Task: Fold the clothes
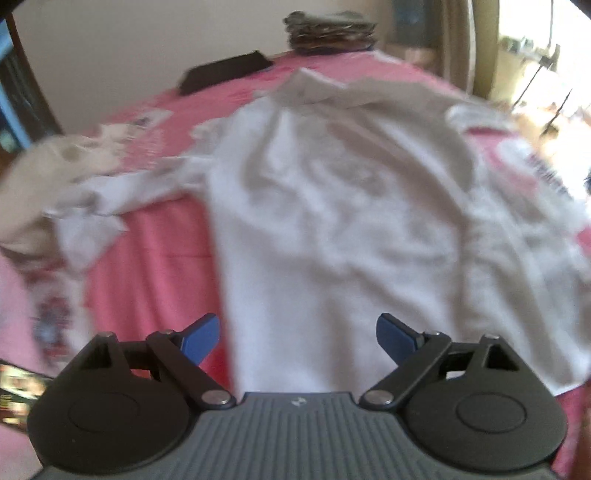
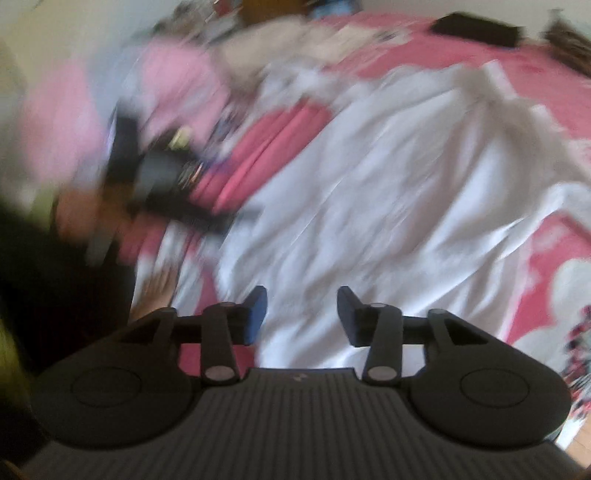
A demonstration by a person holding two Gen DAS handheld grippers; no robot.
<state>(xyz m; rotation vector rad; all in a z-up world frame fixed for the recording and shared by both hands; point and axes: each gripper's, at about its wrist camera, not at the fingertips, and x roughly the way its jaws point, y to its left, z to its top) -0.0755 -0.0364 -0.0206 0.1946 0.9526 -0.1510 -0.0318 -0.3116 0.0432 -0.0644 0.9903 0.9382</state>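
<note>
Left wrist view: the left gripper [image 1: 297, 338] is hovering above the near hem of a white shirt [image 1: 332, 221], its blue fingertips [image 1: 201, 341] standing wide apart with nothing between them and no cloth touching them. The shirt is lying spread over a pink bedspread [image 1: 155, 258], collar toward the far edge, one sleeve [image 1: 110, 192] trailing out to the left. A stack of folded clothes [image 1: 330, 31] is sitting at the far edge of the bed, and a dark flat item [image 1: 225, 72] is lying left of the stack, well apart from the shirt. The picture is blurred, so the fine detail of the fabric cannot be made out.

Right wrist view: the right gripper [image 2: 301, 317] is pointing down at the same shirt [image 2: 369, 184], its jaws standing partly apart and gripping nothing; cloth is showing in the gap below them but is not pinched. The other gripper [image 2: 173, 181] is appearing to the left as a dark blurred shape at the shirt's edge, over the bedspread [image 2: 498, 62]. A pale pink heap [image 2: 166, 88] is lying beyond it, too blurred to identify.
</note>
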